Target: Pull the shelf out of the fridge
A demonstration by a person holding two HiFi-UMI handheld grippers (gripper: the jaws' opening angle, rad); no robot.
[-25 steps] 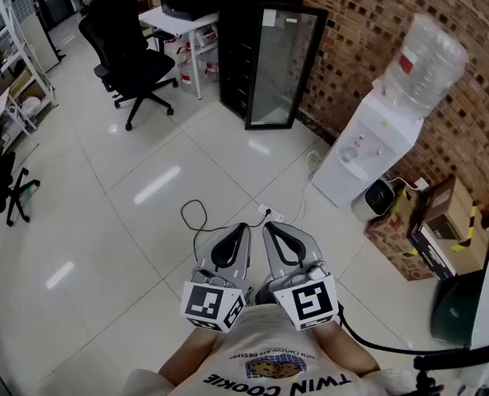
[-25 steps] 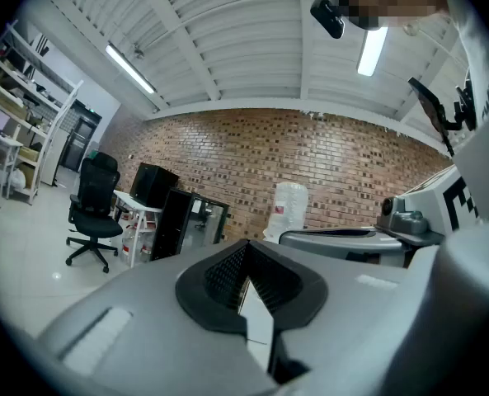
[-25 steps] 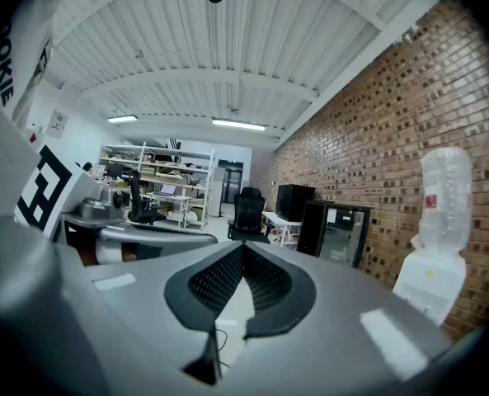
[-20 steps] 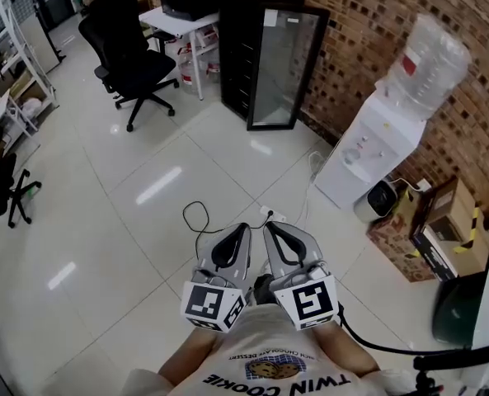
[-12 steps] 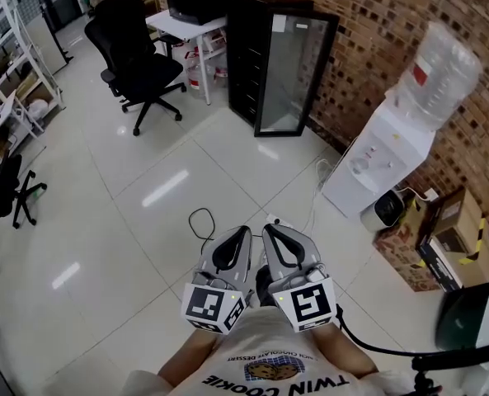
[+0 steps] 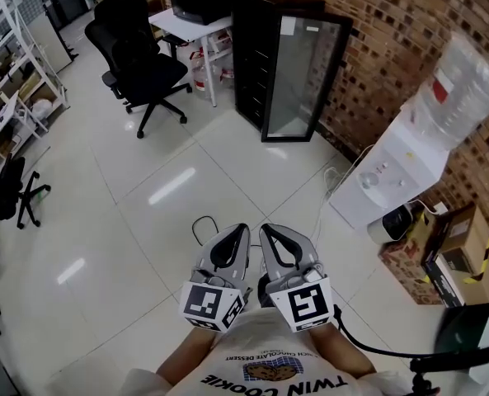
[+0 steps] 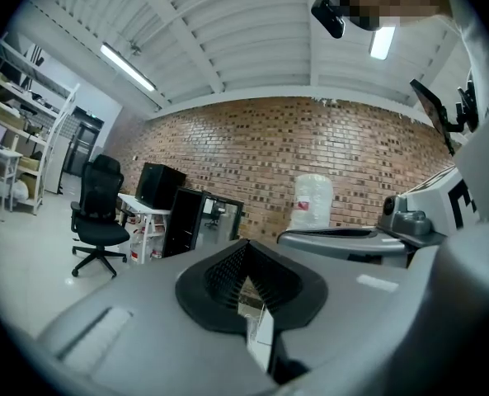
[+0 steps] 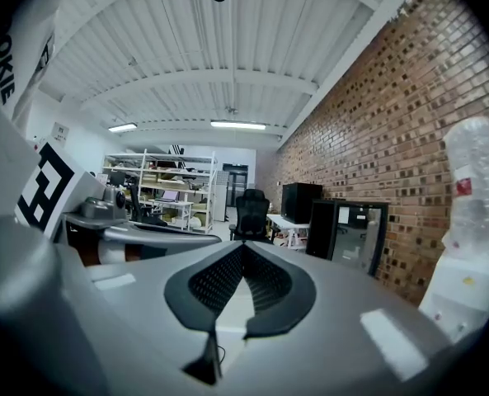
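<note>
Fridge: the tall black fridge with a glass door (image 6: 292,68) is standing upright against the red brick wall (image 6: 409,15). It is lying well ahead of my fingertips and a little to their right, across the open white tiled floor (image 6: 145,180).
Shelf: I am not making out the shelf itself from here; whatever is sitting inside the dark body is too small to tell.
Axis: I am judging that the shelf is lying level and will be sliding out away from the wall, roughly towards me.
Left gripper (image 6: 241,229): I am holding it low in front of my body, pointing level, with its jaws pressed together on nothing.
Right gripper (image 6: 265,229): it is riding just beside the left one, jaws likewise together and empty.
Nearer hand: I am judging the right one slightly nearer, though both are well apart from the fridge.
Flanks: a black office chair (image 6: 141,52) is sitting left of the fridge, and a white water dispenser (image 6: 401,159) right of it.
Next: I am expecting to close the gap first, then spread the jaws.
</note>
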